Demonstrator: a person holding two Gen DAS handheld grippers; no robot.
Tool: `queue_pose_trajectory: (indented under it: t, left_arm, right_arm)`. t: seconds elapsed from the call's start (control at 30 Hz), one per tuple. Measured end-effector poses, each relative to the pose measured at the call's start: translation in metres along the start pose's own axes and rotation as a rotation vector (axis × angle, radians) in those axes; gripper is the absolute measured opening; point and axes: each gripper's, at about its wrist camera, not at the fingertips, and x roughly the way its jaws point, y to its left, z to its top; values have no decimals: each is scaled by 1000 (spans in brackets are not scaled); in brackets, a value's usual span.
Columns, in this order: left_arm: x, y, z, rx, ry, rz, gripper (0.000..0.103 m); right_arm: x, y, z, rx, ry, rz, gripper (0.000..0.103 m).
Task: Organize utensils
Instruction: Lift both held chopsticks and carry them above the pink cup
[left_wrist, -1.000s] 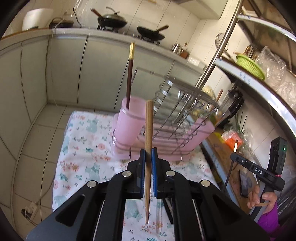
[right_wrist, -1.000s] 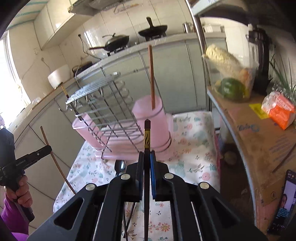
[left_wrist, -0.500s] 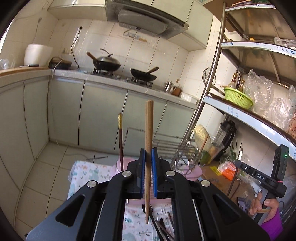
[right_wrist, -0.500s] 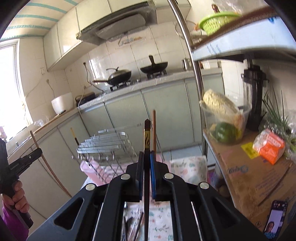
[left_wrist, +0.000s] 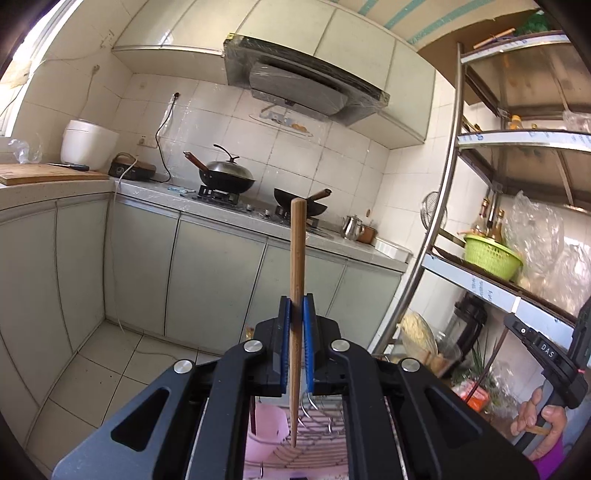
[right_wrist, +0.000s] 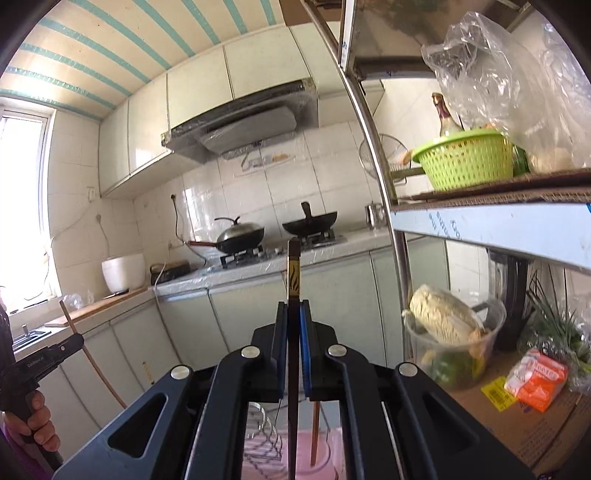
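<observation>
Both grippers point about level toward the stove. Left gripper (left_wrist: 296, 345) is clamped on an upright bamboo chopstick (left_wrist: 296, 295), right gripper (right_wrist: 294, 350) pinches a dark chopstick (right_wrist: 293, 332), both above the pink cup (left_wrist: 267, 430).

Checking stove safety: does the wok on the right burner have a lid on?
No, the right wok sits open, while the left wok wears the lid.

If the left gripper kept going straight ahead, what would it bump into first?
Probably the grey cabinet doors under the stove counter. The left gripper, jaws shut on a wooden chopstick, points about level at them, with only open floor between. Depth is hard to judge.
</observation>
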Motion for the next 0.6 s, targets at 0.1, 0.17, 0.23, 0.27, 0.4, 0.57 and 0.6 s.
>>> queue_pose_trajectory:
  t: [0.1, 0.17, 0.23, 0.27, 0.4, 0.57, 0.6]
  left_arm:
    - [13, 4, 3, 5, -3, 18, 6]
    - [21, 5, 4, 13, -4, 27, 6]
    - [28, 7, 3, 26, -5, 38, 6]
    - [33, 7, 1, 33, -2, 45, 6]
    - [50, 10, -8, 41, 28, 65, 6]
    - [66, 17, -25, 45, 89, 78, 6]
    - [70, 18, -29, 46, 105, 81, 6]
  right_arm:
    - [12, 3, 3, -24, -28, -13, 6]
    - [23, 4, 2, -40, -30, -19, 6]
    - [34, 3, -1, -48, -28, -24, 6]
    - [39, 2, -4, -48, -24, -26, 6]
    - [58, -6, -15, -26, 8, -34, 6]
    - [78, -16, -32, -10, 83, -43, 6]
    - [80, -17, -36, -9, 105, -42, 6]
